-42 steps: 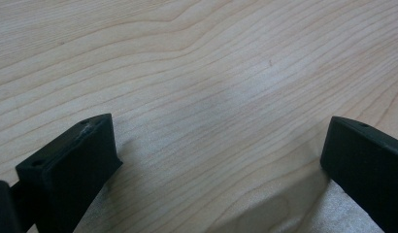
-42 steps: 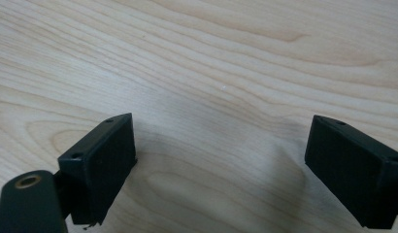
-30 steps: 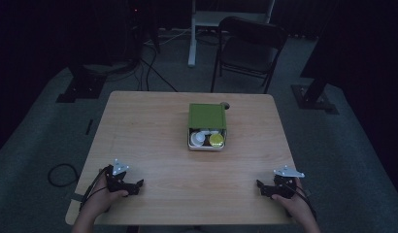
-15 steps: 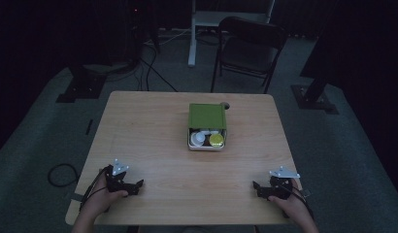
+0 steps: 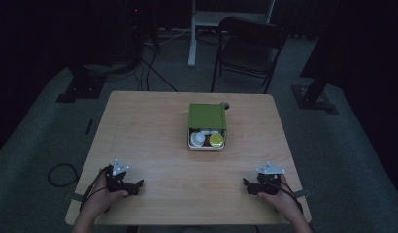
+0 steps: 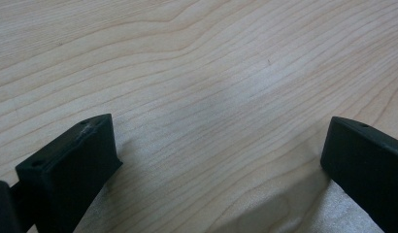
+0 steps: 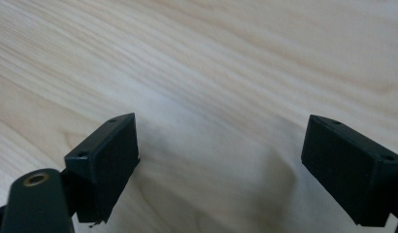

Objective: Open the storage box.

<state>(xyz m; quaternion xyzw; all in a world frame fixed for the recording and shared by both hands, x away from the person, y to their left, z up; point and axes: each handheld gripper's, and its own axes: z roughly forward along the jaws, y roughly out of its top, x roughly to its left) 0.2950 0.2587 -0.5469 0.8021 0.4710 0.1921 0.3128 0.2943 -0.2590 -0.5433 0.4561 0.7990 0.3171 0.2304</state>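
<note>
A green box (image 5: 207,126) sits on the wooden table (image 5: 153,126), right of centre, its lid slid back so the near end shows white items and a yellow round one (image 5: 216,140). My left gripper (image 5: 138,187) rests near the front left edge, held by a hand. In the left gripper view it (image 6: 221,160) stands open over bare wood. My right gripper (image 5: 246,187) lies near the front right edge, also hand-held. Its jaws in the right gripper view (image 7: 221,165) are wide apart with nothing between them.
A dark chair (image 5: 250,51) stands behind the table's far edge, with a white stand (image 5: 193,29) beside it. Cables (image 5: 153,68) and dark stand bases lie on the grey carpet. A cable loop (image 5: 61,174) lies left of the table.
My right gripper has shifted a little to the left along the front edge. The left gripper and the box have stayed put.
</note>
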